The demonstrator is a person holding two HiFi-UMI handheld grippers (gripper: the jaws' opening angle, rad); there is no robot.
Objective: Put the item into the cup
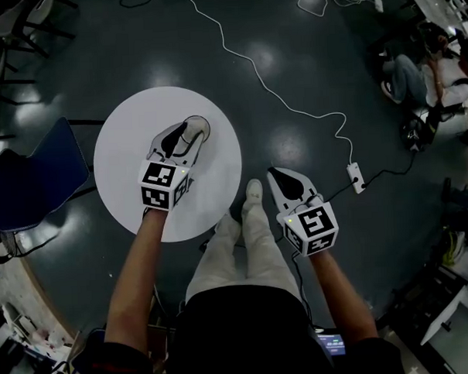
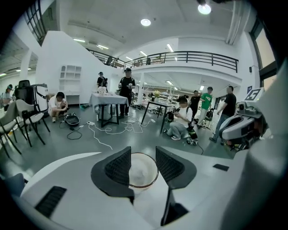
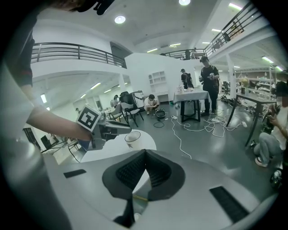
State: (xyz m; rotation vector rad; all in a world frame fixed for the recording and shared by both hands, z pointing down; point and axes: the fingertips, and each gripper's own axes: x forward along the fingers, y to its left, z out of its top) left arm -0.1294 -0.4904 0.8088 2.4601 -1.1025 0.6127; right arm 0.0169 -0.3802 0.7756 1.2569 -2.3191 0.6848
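The right gripper (image 3: 145, 155) has its jaws together; beyond, the left gripper (image 3: 123, 130) hovers beside the cup (image 3: 133, 139).

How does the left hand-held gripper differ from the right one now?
The left hand-held gripper has its jaws apart, the cup showing between them; the right hand-held gripper has its jaws meeting at the tips. The left is over the white table; the right is beside it, over the dark floor. Both carry a marker cube.

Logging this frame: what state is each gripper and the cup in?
cup: upright on the white table, not gripped; contents unclear
left gripper: open, jaws apart, not pressing the cup
right gripper: shut, nothing between its jaws
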